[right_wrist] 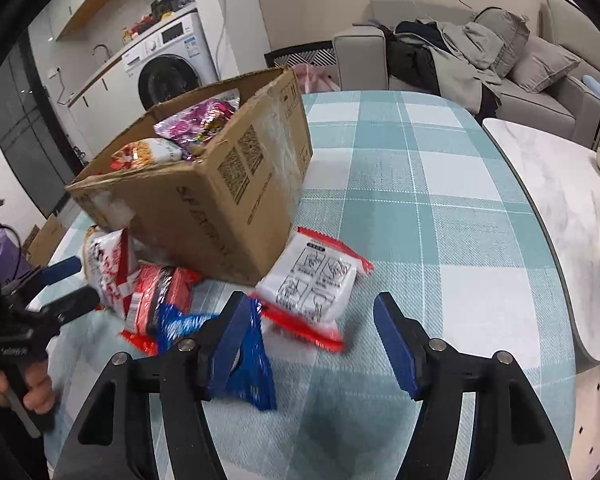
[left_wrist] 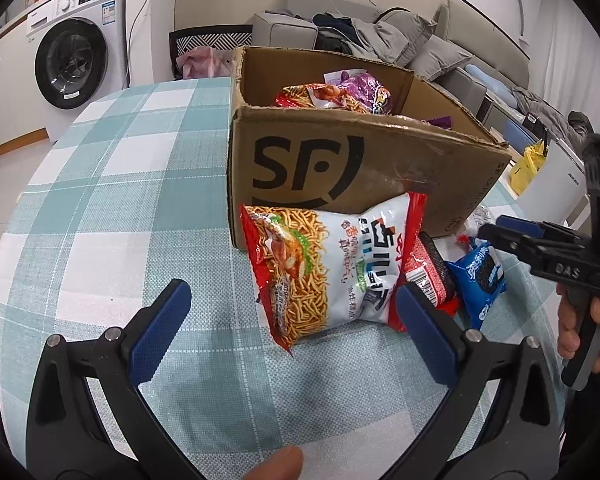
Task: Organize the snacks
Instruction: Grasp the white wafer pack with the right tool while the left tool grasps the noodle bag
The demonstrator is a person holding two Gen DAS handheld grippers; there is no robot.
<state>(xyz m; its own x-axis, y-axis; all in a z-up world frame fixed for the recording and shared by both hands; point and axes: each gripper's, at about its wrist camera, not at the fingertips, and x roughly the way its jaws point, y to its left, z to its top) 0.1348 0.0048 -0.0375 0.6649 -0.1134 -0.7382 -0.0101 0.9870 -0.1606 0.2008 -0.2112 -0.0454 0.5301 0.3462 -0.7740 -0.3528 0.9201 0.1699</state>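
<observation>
A white and red noodle snack bag (left_wrist: 328,268) leans on the front of the brown cardboard box (left_wrist: 340,168), its lower end between the fingers of my left gripper (left_wrist: 294,332), which stands wide open and does not press it. Inside the box lie more snack bags (left_wrist: 340,96). In the right wrist view my right gripper (right_wrist: 314,344) is open over the tablecloth. A blurred blue cookie packet (right_wrist: 256,364) lies against its left finger. A white packet with red ends (right_wrist: 312,284) lies just ahead, and a red packet (right_wrist: 156,292) sits beside the box (right_wrist: 204,184).
The round table (right_wrist: 440,200) carries a teal checked cloth. A white marble side table (right_wrist: 560,200) stands at its right edge. A washing machine (left_wrist: 72,60) and a grey sofa with clothes (left_wrist: 380,36) are behind. A hand (left_wrist: 580,324) holds the right gripper's handle.
</observation>
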